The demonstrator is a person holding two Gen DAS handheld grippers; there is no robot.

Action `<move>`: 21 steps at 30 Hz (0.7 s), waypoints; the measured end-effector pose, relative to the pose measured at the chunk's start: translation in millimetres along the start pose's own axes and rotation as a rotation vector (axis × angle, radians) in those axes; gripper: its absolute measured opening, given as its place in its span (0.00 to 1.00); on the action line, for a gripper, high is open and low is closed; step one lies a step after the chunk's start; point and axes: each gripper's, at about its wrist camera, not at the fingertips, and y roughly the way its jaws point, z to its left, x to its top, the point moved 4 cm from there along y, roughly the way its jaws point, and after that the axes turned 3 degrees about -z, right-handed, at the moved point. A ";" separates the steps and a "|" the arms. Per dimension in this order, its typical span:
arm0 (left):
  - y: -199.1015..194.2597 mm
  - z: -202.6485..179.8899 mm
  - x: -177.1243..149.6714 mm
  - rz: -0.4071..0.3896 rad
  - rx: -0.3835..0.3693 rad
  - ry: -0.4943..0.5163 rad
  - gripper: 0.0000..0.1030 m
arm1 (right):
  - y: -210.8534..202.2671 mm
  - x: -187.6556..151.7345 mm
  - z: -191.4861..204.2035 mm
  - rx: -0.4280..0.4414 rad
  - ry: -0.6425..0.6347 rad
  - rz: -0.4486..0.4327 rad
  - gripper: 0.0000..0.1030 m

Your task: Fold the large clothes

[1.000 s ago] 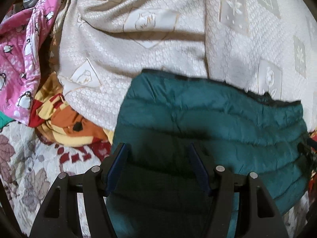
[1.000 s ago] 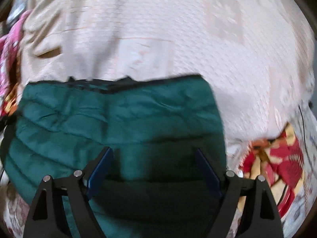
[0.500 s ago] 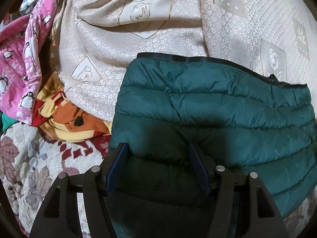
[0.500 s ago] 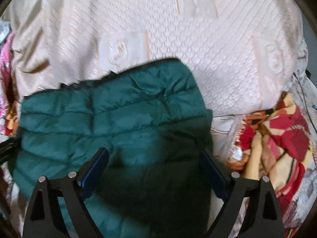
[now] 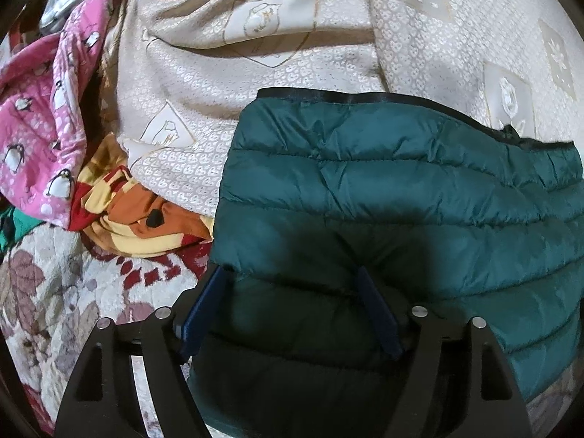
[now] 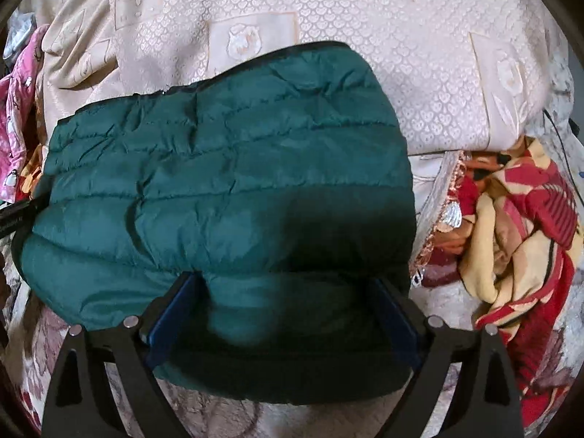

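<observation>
A dark green quilted jacket (image 5: 401, 189) lies folded on a cream patterned bedspread (image 5: 292, 73), its black-trimmed edge at the far side. My left gripper (image 5: 292, 292) straddles the jacket's near left corner. Its jaws are opening, and the fabric lies loose between the blue pads (image 5: 199, 314). In the right wrist view the same jacket (image 6: 226, 168) fills the middle. My right gripper (image 6: 284, 292) stands wide around a raised fold at the near right edge. The fold touches only the tips of its pads (image 6: 168, 317), and the jacket's hem runs under the fingers.
A pink penguin-print cloth (image 5: 40, 120) and an orange and yellow garment (image 5: 138, 226) are heaped at the left. A red and cream cloth (image 6: 511, 226) is bunched at the right. A floral quilt (image 5: 54, 292) covers the near surface. The cream bedspread (image 6: 401, 73) rises in folds behind the jacket.
The jacket's far edge moved away across the bedspread and the jacket settled flat. Both pairs of jaws spread wider. The right view swung, bringing more of the red and cream cloth into sight.
</observation>
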 end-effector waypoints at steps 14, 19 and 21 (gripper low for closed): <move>-22.7 8.6 0.0 0.000 -0.052 -0.024 0.52 | -30.7 14.8 -29.6 0.036 0.111 -0.029 0.94; -24.2 14.0 -0.3 0.008 -0.076 -0.051 0.52 | -23.9 16.8 -38.8 0.014 0.122 -0.025 0.97; -23.7 16.0 -0.7 0.013 -0.091 -0.065 0.52 | -17.3 18.8 -42.1 0.002 0.114 -0.013 0.98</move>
